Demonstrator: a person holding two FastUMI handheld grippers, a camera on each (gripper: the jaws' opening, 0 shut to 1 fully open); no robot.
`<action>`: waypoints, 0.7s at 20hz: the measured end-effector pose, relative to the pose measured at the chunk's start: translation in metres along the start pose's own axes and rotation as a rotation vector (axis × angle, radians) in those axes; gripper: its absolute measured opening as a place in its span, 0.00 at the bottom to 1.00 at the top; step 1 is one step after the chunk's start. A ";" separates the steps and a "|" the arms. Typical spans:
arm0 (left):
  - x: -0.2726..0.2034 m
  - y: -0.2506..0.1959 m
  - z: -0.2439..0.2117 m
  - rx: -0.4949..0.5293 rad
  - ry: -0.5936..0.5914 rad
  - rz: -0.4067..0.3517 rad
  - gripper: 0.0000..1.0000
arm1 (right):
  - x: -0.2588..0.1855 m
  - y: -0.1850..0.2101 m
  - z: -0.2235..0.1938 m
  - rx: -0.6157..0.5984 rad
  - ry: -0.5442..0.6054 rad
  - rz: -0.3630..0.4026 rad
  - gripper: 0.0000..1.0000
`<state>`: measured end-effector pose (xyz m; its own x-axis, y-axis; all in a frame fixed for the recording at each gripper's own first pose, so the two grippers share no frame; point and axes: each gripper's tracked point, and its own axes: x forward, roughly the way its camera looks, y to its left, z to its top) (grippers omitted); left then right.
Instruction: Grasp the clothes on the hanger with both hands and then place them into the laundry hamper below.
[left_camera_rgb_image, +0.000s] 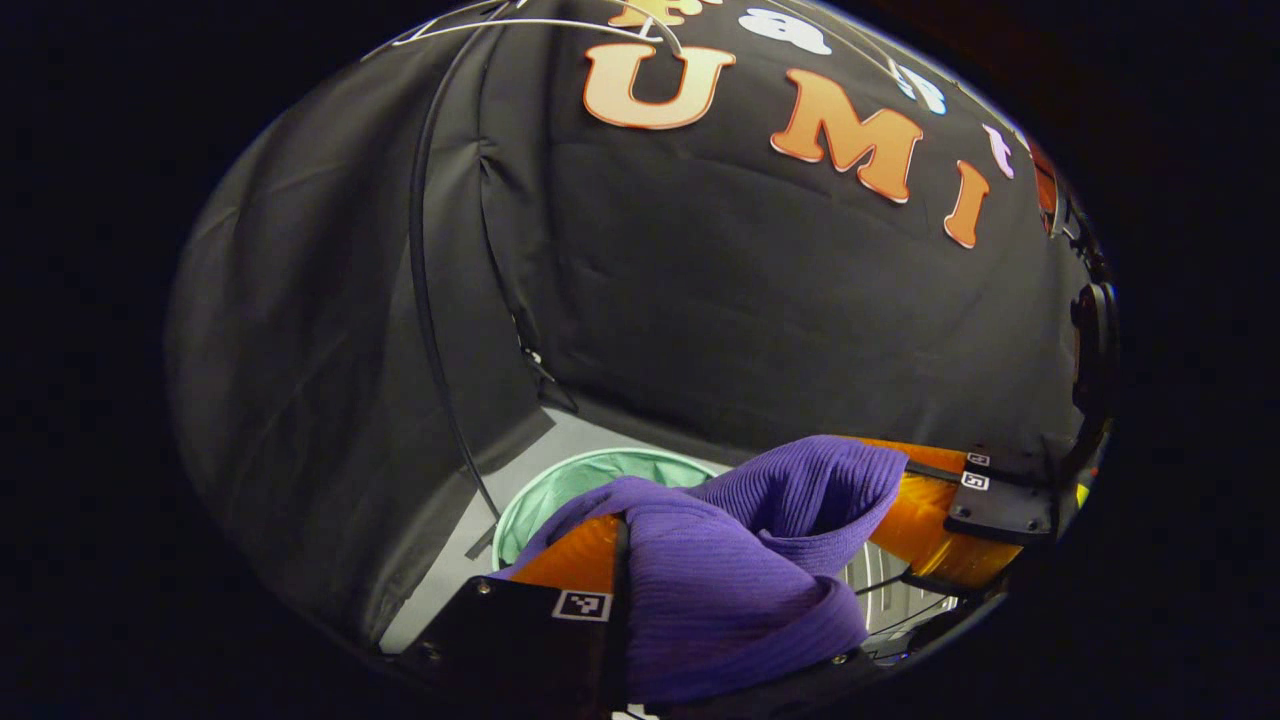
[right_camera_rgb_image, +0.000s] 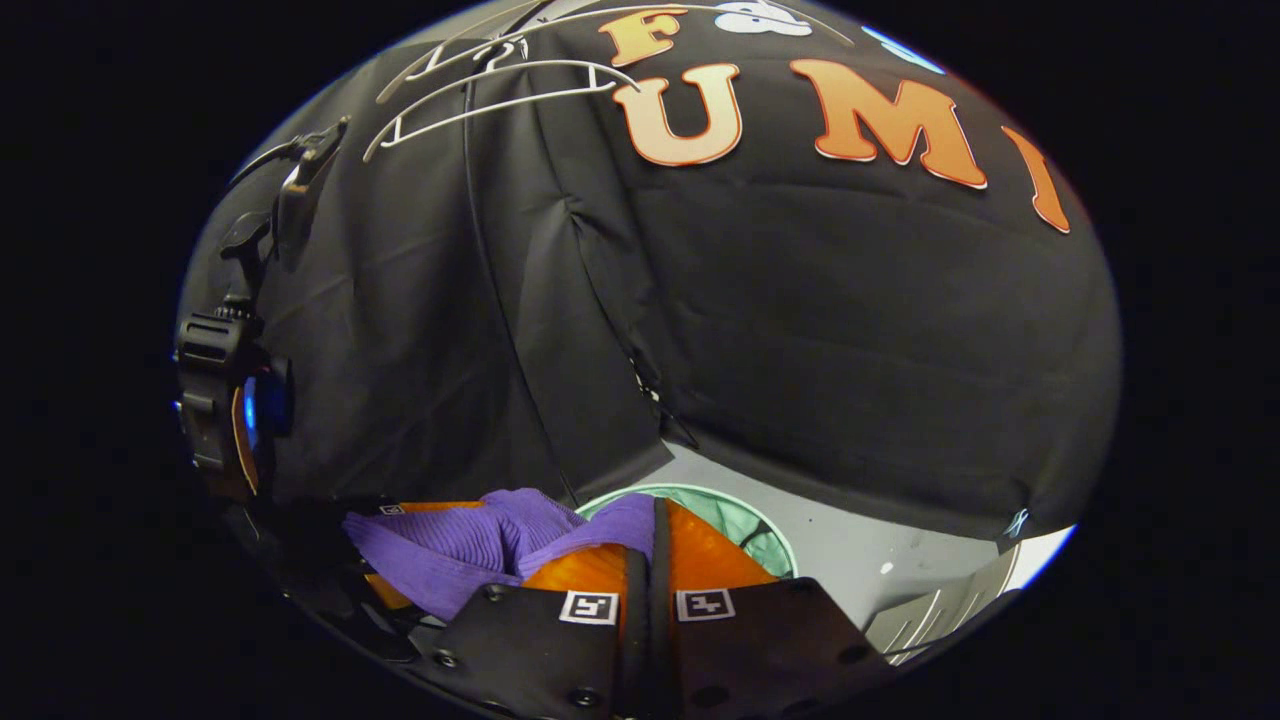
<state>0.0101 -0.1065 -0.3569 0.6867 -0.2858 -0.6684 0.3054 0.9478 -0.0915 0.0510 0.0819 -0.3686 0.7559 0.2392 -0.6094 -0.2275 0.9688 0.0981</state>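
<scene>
A purple knitted garment (left_camera_rgb_image: 740, 570) lies bunched over my left gripper (left_camera_rgb_image: 625, 520) in the left gripper view and hides one finger; the fingers stand close together and pinch a fold of it. The garment stretches right to my right gripper (left_camera_rgb_image: 955, 500). In the right gripper view my right gripper (right_camera_rgb_image: 655, 510) is shut with a fold of the purple garment (right_camera_rgb_image: 470, 550) caught at its tips. The left gripper (right_camera_rgb_image: 385, 585) sits low at the left under the cloth. The round hamper with a green liner (left_camera_rgb_image: 575, 475) stands on the floor below and ahead, its rim (right_camera_rgb_image: 770, 530) partly behind my fingers.
Bare white hangers (right_camera_rgb_image: 480, 90) hang on the rail at the top, above and behind the garment. A thin black pole (left_camera_rgb_image: 420, 300) runs down beside the hamper. Grey floor (right_camera_rgb_image: 880, 565) spreads around the hamper, and a white wire rack (left_camera_rgb_image: 890, 595) is at the lower right.
</scene>
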 end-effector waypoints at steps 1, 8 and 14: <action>0.005 -0.002 -0.005 -0.010 0.028 -0.004 0.07 | 0.005 -0.003 -0.008 -0.001 0.022 -0.001 0.08; 0.016 0.013 -0.038 -0.021 0.152 0.047 0.37 | 0.020 -0.019 -0.048 0.056 0.142 -0.022 0.35; 0.008 0.031 -0.070 -0.130 0.216 0.080 0.96 | 0.009 -0.021 -0.077 0.045 0.213 -0.019 0.94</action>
<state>-0.0210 -0.0691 -0.4164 0.5444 -0.1853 -0.8181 0.1590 0.9804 -0.1162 0.0157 0.0586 -0.4370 0.6121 0.2069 -0.7632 -0.1835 0.9760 0.1174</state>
